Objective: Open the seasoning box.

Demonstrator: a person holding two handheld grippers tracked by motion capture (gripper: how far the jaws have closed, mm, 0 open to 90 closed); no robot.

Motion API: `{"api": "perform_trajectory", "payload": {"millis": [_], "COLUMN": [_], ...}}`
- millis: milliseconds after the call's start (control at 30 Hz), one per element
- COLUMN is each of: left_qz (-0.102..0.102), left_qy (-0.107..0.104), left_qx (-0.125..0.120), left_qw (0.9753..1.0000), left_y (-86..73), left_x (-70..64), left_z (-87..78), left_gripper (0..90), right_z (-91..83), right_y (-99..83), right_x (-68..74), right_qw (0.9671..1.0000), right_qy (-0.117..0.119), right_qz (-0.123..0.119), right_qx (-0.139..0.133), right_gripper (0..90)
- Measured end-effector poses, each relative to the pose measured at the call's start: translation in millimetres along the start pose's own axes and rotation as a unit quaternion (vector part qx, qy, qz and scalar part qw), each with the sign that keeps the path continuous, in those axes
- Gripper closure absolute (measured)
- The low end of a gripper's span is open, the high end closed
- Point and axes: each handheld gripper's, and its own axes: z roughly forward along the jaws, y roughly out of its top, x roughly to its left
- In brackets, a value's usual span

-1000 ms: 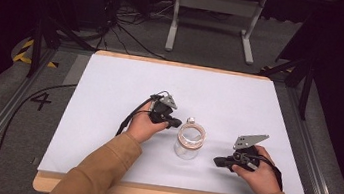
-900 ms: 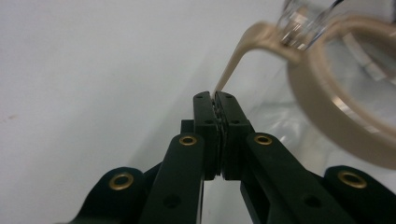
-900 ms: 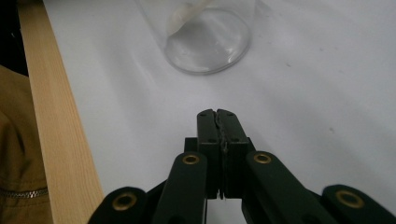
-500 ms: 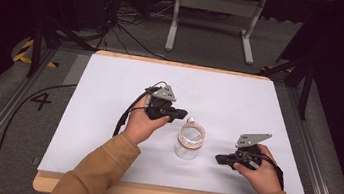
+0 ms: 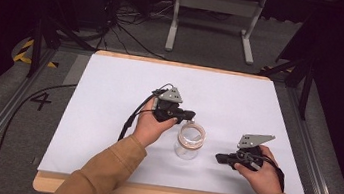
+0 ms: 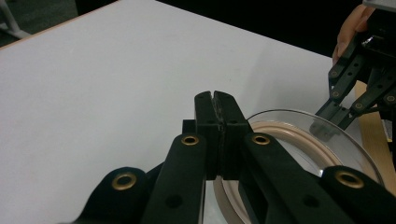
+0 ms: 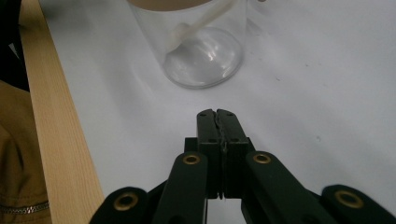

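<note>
Looking along the left tool (image 6: pixel 215 100), pressed together, reveals the jar's (image 6: pixel 299 140) tan rim.

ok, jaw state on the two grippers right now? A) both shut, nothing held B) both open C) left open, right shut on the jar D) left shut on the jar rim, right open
A: the left gripper has its jaws pressed together above the glass jar, and the right gripper is shut too, short of the jar's base.

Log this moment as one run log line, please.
left tongs: shut, over jar rim | right tongs: shut, low, short of jar | jar: upright, clear, unheld
</note>
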Motion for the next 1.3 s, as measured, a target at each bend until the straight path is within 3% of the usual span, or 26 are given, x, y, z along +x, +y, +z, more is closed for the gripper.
{"api": "perform_trajectory", "payload": {"millis": [533,1000,1300], "left_qz": [-0.005,-0.018,-0.021], "left_qy": [0.007,-0.008,-0.009], "left_qx": [-0.009,-0.016,-0.019], "left_qw": [0.9999,0.9997,0.9996], "left_y": [-2.0,-3.6,-4.2], "left_x": [4.2,8.7,10.2], "left_z": [0.5,0.9,1.5], "left_gripper": [87.8,87.8,87.9], "right_z": [1.5,5.7,10.6], "right_y": [4.2,25.2,33.1], "right_x": [4.9,33.5,40.8], "right_qw": [0.9997,0.9978,0.9965], "right_qy": [0.014,0.01,0.012], "right_qz": [-0.002,-0.015,-0.022], "right_qx": [-0.02,-0.065,-0.079], "right_gripper": [89.7,89.9,89.9]}}
